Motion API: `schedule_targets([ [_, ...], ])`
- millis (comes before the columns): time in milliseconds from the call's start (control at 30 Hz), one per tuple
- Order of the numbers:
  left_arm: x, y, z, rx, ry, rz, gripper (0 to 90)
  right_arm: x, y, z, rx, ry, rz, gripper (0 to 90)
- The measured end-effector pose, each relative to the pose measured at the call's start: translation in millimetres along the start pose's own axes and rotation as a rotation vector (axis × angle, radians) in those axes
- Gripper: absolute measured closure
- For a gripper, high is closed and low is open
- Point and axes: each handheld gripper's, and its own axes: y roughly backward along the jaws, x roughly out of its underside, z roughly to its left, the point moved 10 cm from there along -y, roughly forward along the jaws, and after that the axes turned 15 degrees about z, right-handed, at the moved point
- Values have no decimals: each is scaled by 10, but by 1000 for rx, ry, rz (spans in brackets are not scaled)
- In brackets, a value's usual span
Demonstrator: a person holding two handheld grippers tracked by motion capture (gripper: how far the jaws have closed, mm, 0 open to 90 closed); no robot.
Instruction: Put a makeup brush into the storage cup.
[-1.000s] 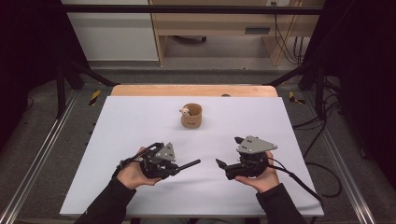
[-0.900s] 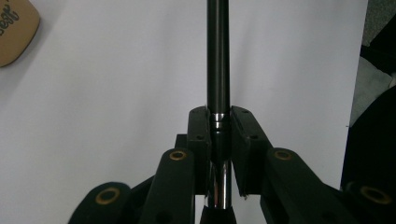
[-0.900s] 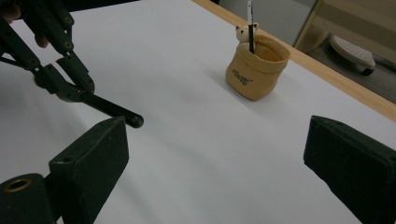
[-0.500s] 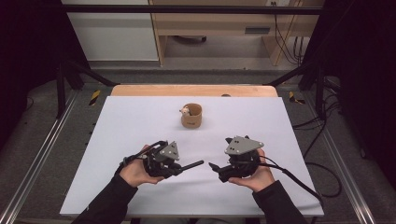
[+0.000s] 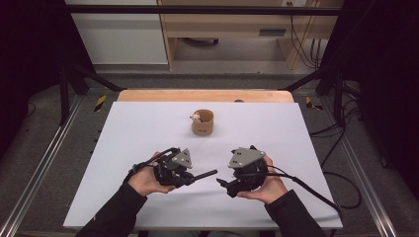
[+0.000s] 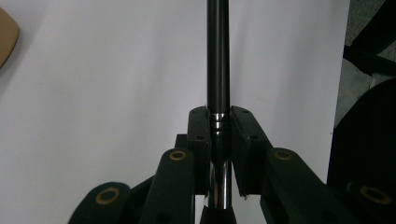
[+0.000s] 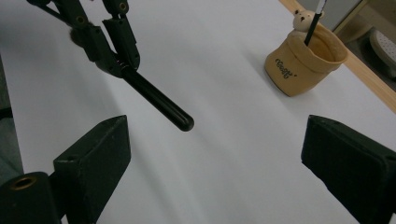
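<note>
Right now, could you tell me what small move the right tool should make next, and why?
Probably ease the right tool toward the free end of the black pen so its open jaws straddle it. The left tool is shut on the pen's other end and holds it out towards the right one; the pen's free end lies just ahead of the gap.

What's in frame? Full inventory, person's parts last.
pen: 1, black, clamped in the left gripper, tip toward the right gripper
holder: 1, tan, bear figure on rim, a thin dark stick inside, table centre-back
table: 1, white top, wooden far edge
left gripper: 1, black, shut on the pen, near left
right gripper: 1, black, jaws wide open, near right
hands: 2, dark sleeves, near edge
</note>
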Motion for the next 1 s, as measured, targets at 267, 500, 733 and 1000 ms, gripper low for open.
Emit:
schedule_targets([
  [267, -38, 5, 5, 5, -7, 9, 786, 12, -40, 43, -6, 36, 37, 91],
  [500, -104, 43, -25, 7, -24, 13, 786, -1, -41, 103, -9, 77, 59, 95],
  [733, -128, 61, -42, 8, -31, 23, 786, -4, -63, 154, -19, 110, 91, 100],
  [1000, -168, 60, -66, 26, -38, 26, 786, -17, -70, 184, -18, 159, 124, 117],
])
